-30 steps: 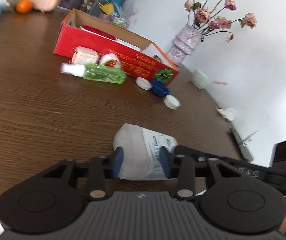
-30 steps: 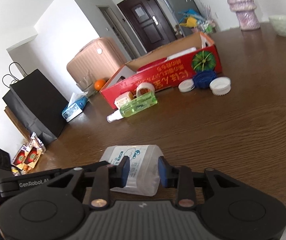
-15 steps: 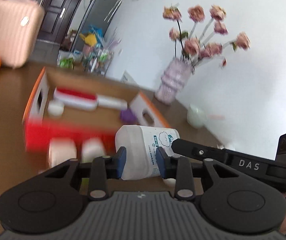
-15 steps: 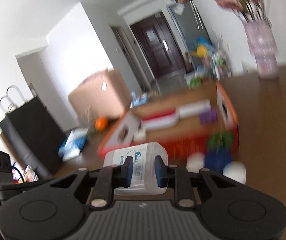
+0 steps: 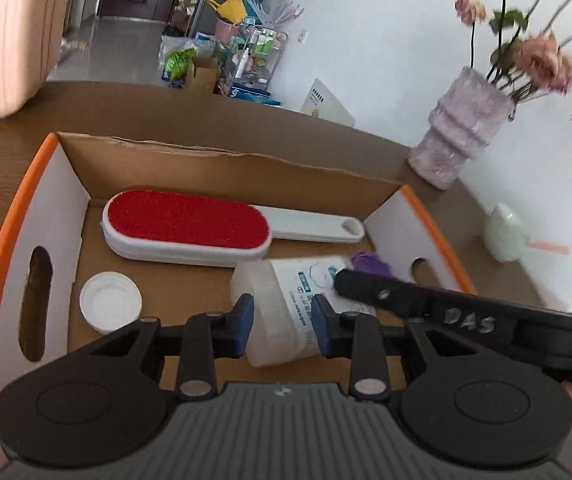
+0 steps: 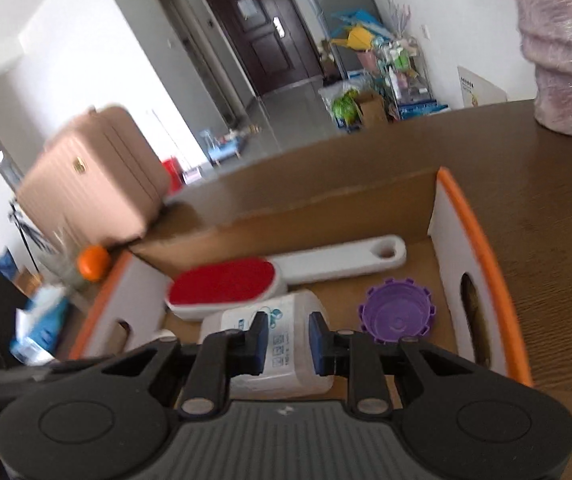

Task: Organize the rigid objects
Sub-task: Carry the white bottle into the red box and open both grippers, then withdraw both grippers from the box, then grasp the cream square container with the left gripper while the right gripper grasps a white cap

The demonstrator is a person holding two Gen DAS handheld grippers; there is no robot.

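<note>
Pinching white bottle [image 5: 286, 304] with left gripper [image 5: 282, 316] and right gripper [image 6: 286, 340], hovering inside cardboard box [image 5: 14, 216]; risking uneven release, tipping it onto lint brush [image 5: 186, 228].

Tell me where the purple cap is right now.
The purple cap lies inside the cardboard box at its right end, below the lint brush handle and just right of the white bottle.

Matt cardboard box [image 5: 214, 168]; seemingly translucent plastic bottle [image 5: 282, 312].
</note>
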